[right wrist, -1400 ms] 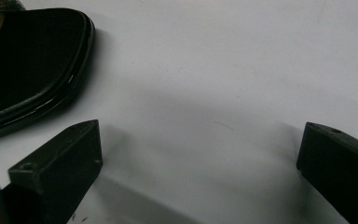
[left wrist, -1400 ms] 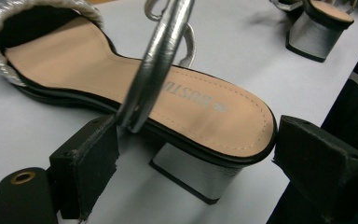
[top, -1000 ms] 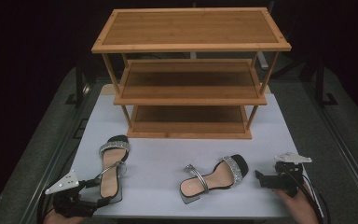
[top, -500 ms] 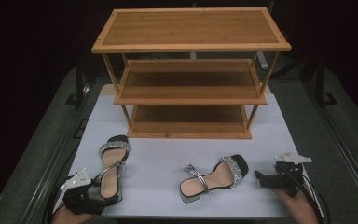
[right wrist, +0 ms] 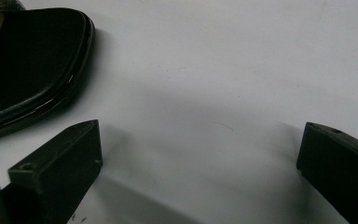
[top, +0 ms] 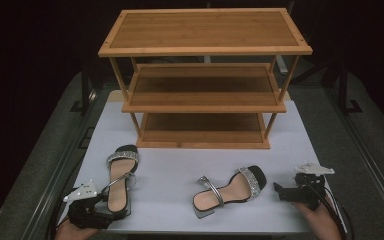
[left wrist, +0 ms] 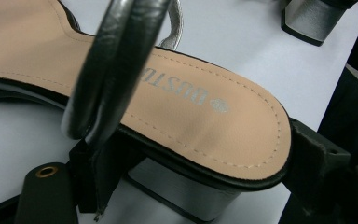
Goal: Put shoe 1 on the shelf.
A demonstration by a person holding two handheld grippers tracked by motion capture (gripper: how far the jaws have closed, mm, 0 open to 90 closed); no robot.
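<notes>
- The left gripper [top: 96,216] has its jaws set either side of the heel end of the left black sandal with a tan insole and a silver block heel [top: 120,181]; in the left gripper view one jaw sits by the slim black ankle strap [left wrist: 116,65] and the other against the rim of the heel seat. Whether they are pressing or only bracketing it, I cannot tell.
- The right gripper [top: 286,192] has jaws spread wide with nothing between them, resting low over the white bench top [top: 175,172], just beside the toe of the right matching sandal [top: 228,188].
- Likely step: gripping the left sandal by its heel to lift it, probably toward the three-tier bamboo shoe rack [top: 205,75].
- To do it well, close on the firm sole edge and heel block, not on the loose strap, which would let the shoe swing; lift level.
- Edges: the left sandal's heel lies near the bench's front edge, so draw it up and forward, not back.
- Open room: bare bench lies between the sandals and the rack; all three shelves look empty, and the rack's front posts are what to steer clear of.
</notes>
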